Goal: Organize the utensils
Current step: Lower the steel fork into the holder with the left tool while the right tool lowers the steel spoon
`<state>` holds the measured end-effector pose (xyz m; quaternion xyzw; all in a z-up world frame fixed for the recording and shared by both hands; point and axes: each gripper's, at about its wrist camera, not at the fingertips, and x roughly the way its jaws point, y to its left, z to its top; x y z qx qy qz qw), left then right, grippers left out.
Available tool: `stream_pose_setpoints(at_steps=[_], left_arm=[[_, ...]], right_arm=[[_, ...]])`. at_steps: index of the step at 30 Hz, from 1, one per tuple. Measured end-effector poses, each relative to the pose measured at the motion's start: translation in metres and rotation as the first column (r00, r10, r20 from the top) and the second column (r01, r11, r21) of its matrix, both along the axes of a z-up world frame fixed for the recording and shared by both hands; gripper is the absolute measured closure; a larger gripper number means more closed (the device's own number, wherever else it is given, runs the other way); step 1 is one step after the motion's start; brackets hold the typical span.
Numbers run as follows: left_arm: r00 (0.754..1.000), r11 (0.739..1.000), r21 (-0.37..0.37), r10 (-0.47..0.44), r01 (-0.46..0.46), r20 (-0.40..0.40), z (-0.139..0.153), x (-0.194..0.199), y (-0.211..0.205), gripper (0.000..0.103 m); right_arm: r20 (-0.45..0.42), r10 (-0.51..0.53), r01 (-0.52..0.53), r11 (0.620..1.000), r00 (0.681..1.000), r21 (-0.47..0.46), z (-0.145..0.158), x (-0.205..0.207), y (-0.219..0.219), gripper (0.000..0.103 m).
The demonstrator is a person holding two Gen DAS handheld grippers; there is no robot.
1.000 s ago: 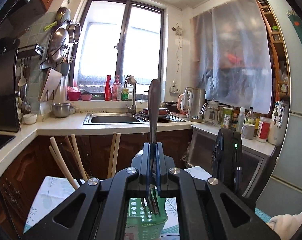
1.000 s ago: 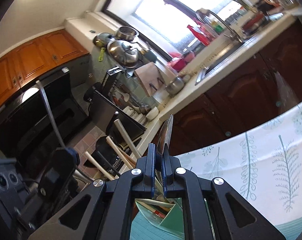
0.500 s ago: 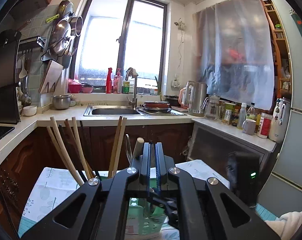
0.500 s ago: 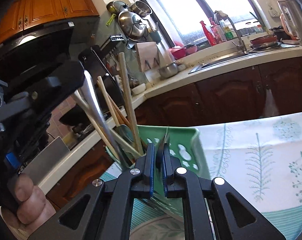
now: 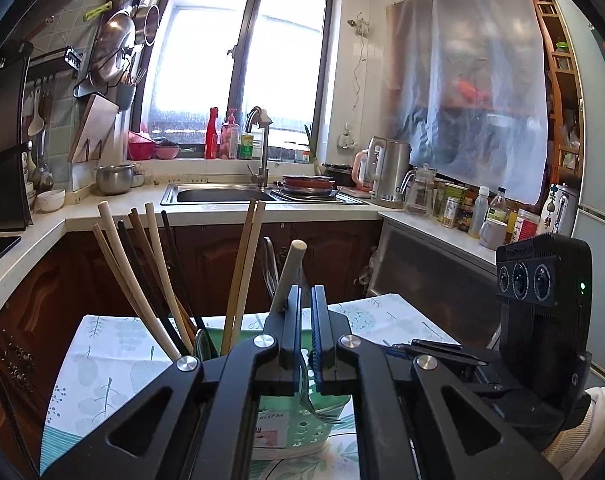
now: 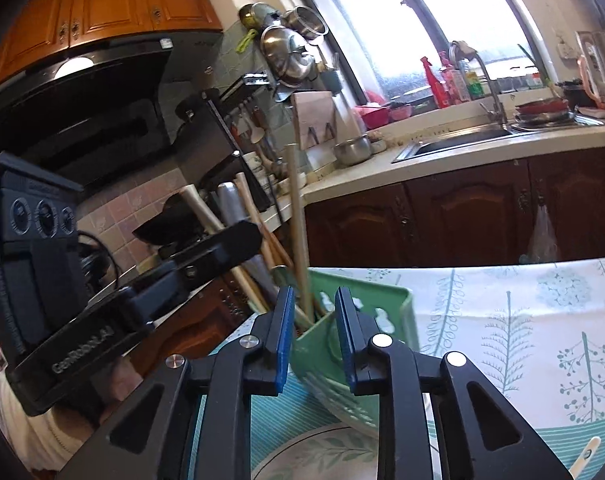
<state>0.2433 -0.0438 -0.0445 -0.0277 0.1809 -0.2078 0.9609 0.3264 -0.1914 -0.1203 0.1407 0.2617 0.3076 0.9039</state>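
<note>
A green slotted basket point(image 5: 290, 424) point(image 6: 386, 304) stands on the leaf-print tablecloth. In it stand several chopsticks point(image 5: 142, 280) point(image 6: 298, 220), a round wooden handle point(image 5: 290, 268) and a metal spoon point(image 5: 268, 264). My left gripper point(image 5: 307, 300) hovers over the basket with its jaws close together. Fork tines point(image 5: 322, 414) show beneath them inside the basket; whether the pads pinch the fork is hidden. My right gripper point(image 6: 314, 304) faces the basket's near corner. Its blue pads point(image 6: 284, 332) are opening and nothing is between them.
The tablecloth point(image 6: 502, 320) stretches away to the right of the basket. A leaf-patterned plate point(image 6: 322, 452) and a white spoon tip point(image 6: 586, 454) lie near the front edge. Behind runs the kitchen counter with a sink point(image 5: 218, 194), a kettle point(image 5: 386, 172) and jars.
The fork's handle, upright above the left jaws a second ago, has dropped out of sight. The right gripper rolled level, lowered its knife into the basket and its pads came apart.
</note>
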Motion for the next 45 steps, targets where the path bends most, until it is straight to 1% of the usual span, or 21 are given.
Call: stream_pose_setpoints(at_steps=[4,8,14,16,17,19,27,31,32,34,37,39,41,45], left_arm=[[1.0,1.0,-0.006,-0.01,0.01,-0.009,0.002,0.001,0.002,0.1],[0.999,1.0,-0.01,-0.022,0.022,-0.023,0.001,0.004,0.004,0.1],[0.999,0.999,0.007,-0.038,0.038,-0.034,-0.004,0.004,0.001,0.1],[0.999,0.999,0.003,-0.039,0.039,-0.037,-0.004,0.004,0.002,0.1],[0.999,0.999,0.002,-0.039,0.039,-0.038,-0.003,0.005,0.003,0.1],[0.999,0.999,0.004,-0.038,0.038,-0.035,-0.002,0.004,0.004,0.1],[0.999,0.999,-0.009,-0.039,0.038,-0.015,0.009,0.001,0.01,0.1],[0.999,0.999,-0.017,-0.034,0.034,-0.008,0.013,-0.003,0.01,0.099],[0.999,0.999,-0.021,-0.034,0.034,-0.007,0.014,-0.004,0.011,0.097],[0.999,0.999,-0.028,-0.037,0.037,-0.005,0.015,-0.006,0.011,0.097],[0.999,0.999,-0.027,-0.039,0.039,-0.016,0.011,-0.007,0.01,0.097],[0.999,0.999,-0.02,-0.035,0.034,-0.031,0.005,-0.007,0.01,0.097],[0.998,0.999,-0.017,-0.03,0.029,-0.051,-0.001,-0.007,0.011,0.096],[0.995,0.999,-0.051,-0.004,-0.001,-0.098,-0.012,-0.005,0.019,0.092]], right_arm=[[-0.004,0.053,-0.053,0.997,0.999,-0.063,0.003,-0.005,0.015,0.082],[-0.014,0.057,-0.058,0.991,0.998,-0.12,0.002,-0.004,0.031,0.082],[-0.029,0.047,-0.05,0.993,0.998,-0.107,0.004,0.008,0.037,0.082],[-0.032,0.064,-0.067,0.992,0.997,-0.106,0.007,0.011,0.038,0.086],[-0.032,0.076,-0.079,0.991,0.997,-0.106,0.009,0.013,0.039,0.092],[-0.02,0.094,-0.096,0.987,0.995,-0.126,0.01,0.012,0.042,0.097],[-0.02,0.094,-0.096,0.987,0.995,-0.131,0.016,0.013,0.044,0.097],[-0.023,0.071,-0.074,0.988,0.997,-0.137,0.019,0.013,0.045,0.097],[-0.025,0.063,-0.066,0.989,0.998,-0.132,0.02,0.014,0.045,0.098],[-0.027,0.053,-0.055,0.994,0.998,-0.099,0.022,0.015,0.042,0.099],[-0.015,0.047,-0.047,0.998,0.999,-0.041,0.028,0.016,0.037,0.1],[0.01,0.039,-0.038,0.998,0.999,-0.045,0.032,0.013,0.037,0.1],[0.025,0.053,-0.052,0.998,0.998,-0.048,0.034,0.01,0.037,0.1],[0.029,0.075,-0.073,0.994,0.997,-0.082,0.033,0.002,0.043,0.1]])
